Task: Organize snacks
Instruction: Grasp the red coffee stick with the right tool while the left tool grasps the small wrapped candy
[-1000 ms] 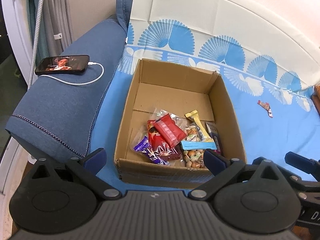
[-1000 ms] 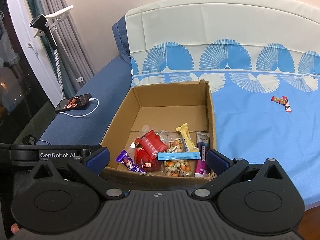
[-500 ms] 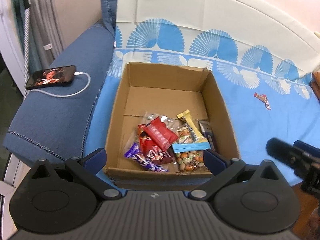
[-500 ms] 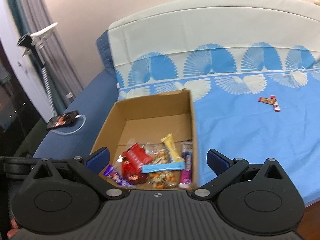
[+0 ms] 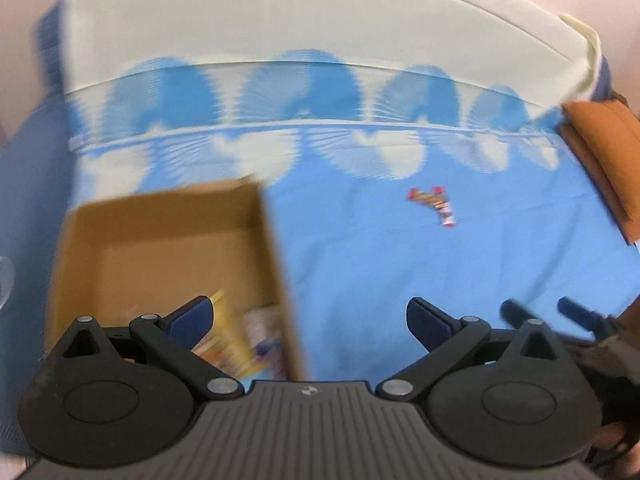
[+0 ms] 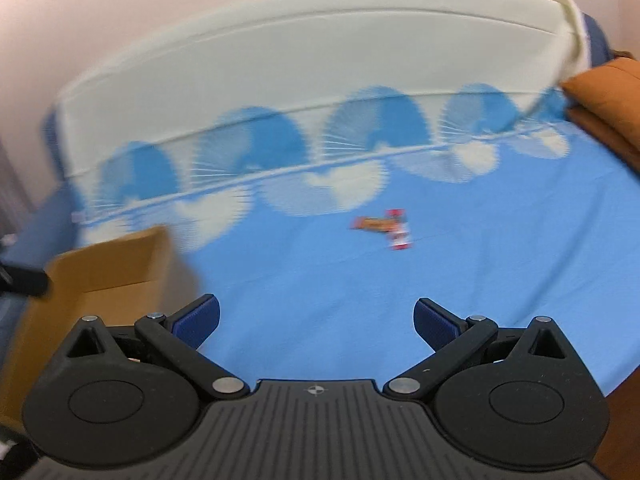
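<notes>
Blue cloth (image 6: 320, 288) with a band of fan-shaped prints covers the seat in both wrist views, each of them smeared by motion blur. Low in the left wrist frame, the left gripper (image 5: 310, 318) is held level, its two dark blue pads spread wide with nothing between them; the left pad sits over the near right corner of a cardboard box (image 5: 168, 248) at lower left, the right pad over bare cloth. Inside the box, blurred snack wrappers (image 5: 236, 344) in yellow, white and purple lie against the near wall. The right gripper (image 6: 316, 320) is likewise released and empty, aimed forward across the cloth, with the box showing only at the left edge of its frame. A small red and orange snack packet (image 6: 386, 232) lies alone on the cloth just above frame centre there, well apart from the box and from both pairs of pads. An orange cushion (image 6: 600, 104) sits at upper right.
</notes>
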